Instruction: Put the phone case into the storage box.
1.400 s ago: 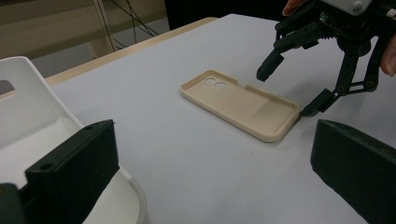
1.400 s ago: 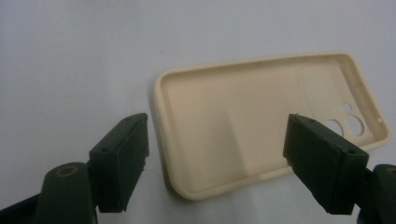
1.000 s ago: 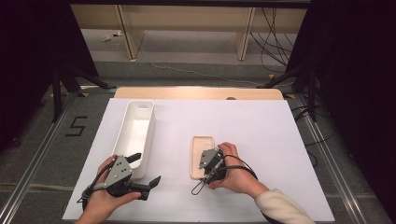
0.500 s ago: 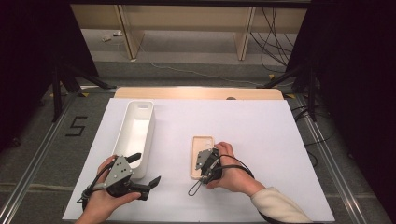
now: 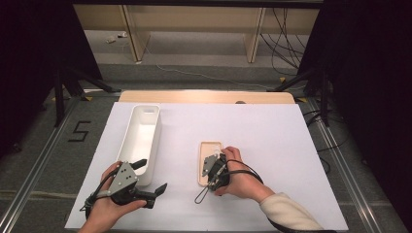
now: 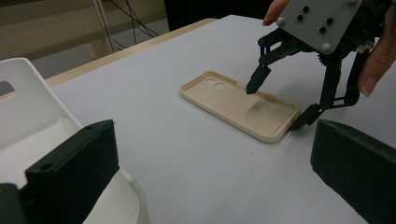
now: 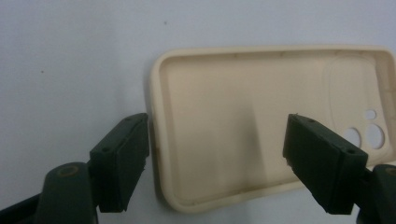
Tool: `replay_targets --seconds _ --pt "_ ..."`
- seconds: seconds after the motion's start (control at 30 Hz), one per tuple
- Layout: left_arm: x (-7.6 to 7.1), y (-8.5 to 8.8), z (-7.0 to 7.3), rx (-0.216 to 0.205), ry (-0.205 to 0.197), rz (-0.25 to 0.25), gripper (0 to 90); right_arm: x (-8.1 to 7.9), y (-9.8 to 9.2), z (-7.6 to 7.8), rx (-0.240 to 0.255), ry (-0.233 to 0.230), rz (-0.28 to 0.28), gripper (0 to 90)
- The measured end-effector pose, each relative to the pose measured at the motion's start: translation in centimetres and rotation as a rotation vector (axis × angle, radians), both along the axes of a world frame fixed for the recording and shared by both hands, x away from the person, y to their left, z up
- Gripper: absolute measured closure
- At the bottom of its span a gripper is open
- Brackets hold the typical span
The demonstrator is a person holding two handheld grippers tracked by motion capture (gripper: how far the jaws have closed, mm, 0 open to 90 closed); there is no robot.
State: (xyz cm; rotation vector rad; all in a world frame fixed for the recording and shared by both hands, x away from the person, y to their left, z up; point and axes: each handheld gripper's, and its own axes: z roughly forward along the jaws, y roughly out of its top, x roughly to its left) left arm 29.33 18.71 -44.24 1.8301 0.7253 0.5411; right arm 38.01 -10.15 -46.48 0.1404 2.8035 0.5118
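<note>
A beige phone case (image 5: pixel 208 151) lies hollow side up on the white mat, camera holes at its far end. My right gripper (image 5: pixel 211 171) stands open over the case's near short end. One of its fingertips (image 6: pixel 254 86) hangs inside the case and the other sits just outside the end wall. In the right gripper view the case (image 7: pixel 261 116) lies between the jaws of the right gripper (image 7: pixel 219 158), nothing pinched. My left gripper (image 5: pixel 148 176) is open and empty, beside the near end of the white bin (image 5: pixel 141 138). The left gripper (image 6: pixel 212 177) looks across at the case (image 6: pixel 238 105).
The long white bin (image 6: pixel 28 116) is empty and runs away from me on the left. The white mat (image 5: pixel 272 141) covers a wooden table, with bare mat to the right of the case. Dark stands and cables lie on the floor beyond.
My right gripper has shifted slightly left and settled over the case's near end. The left gripper, the bin and the case have not moved.
</note>
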Motion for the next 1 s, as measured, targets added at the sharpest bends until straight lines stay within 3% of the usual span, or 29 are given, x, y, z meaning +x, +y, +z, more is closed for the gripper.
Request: replay_targets --seconds 0.2,0.53,1.0 --pt "0.0 0.0 0.0 0.000 0.000 0.000 0.4 0.1 0.3 0.0 -0.019 0.000 0.005 23.4" --pt "0.0 0.0 0.0 -0.001 0.002 -0.001 0.4 0.2 1.2 0.2 -0.091 -0.009 0.028 23.3" --pt "0.0 -0.1 0.0 -0.002 0.005 -0.004 0.4 -0.1 1.6 0.4 -0.127 0.018 0.075 37.7"
